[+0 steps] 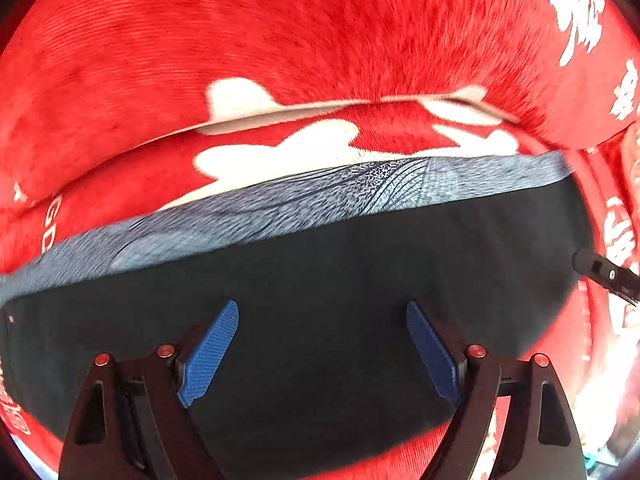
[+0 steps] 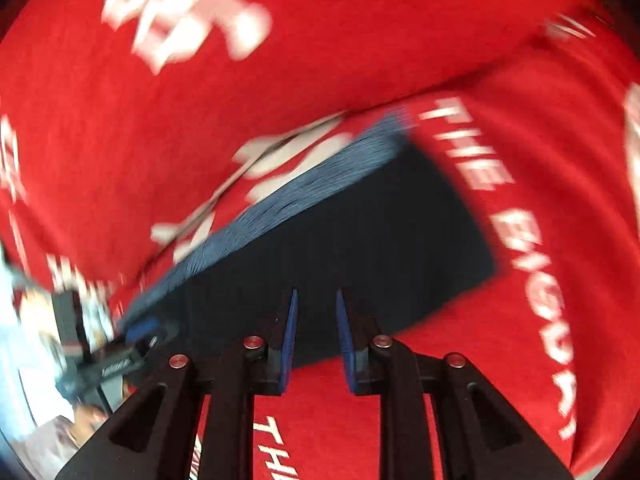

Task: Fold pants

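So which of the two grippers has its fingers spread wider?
The left gripper: its blue pads sit far apart over the dark pants, while the right gripper shows a narrow gap.

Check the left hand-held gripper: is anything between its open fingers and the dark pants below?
Nothing visible. The left hand-held gripper hangs open directly over the pants, with only bare dark fabric showing between its fingers.

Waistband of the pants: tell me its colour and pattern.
The waistband is grey-blue with fine dark curved lines and speckles; the left wrist view shows it best.
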Motion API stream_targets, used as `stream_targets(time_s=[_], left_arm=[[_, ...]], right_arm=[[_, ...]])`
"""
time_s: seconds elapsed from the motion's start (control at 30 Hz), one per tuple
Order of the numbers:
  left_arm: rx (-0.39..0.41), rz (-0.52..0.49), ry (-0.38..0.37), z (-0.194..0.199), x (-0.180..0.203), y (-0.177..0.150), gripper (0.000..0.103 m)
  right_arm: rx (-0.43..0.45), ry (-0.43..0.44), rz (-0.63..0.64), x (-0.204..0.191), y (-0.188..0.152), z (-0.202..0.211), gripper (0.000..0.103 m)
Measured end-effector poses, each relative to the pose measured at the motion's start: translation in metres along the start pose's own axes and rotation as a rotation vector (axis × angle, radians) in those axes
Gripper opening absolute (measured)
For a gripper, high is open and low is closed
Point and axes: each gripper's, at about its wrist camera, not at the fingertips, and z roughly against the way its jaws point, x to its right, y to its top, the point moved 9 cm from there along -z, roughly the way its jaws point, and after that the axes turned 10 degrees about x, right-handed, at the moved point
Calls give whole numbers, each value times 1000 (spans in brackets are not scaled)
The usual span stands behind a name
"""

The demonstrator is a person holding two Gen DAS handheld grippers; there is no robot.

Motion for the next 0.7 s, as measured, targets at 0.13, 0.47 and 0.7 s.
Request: stream_targets(time_s=[0.13, 0.47, 0.7], left_arm=[[24, -37, 17, -8, -7, 3, 93], [-3, 127, 128, 55, -157, -50, 93], [10, 149, 121, 93, -246, -97, 93]], right_arm=[[-16, -69, 135, -11, -7, -38, 17], [-32, -108, 106, -18, -16, 3, 49], [-135, 66, 290, -162, -61, -28, 49]])
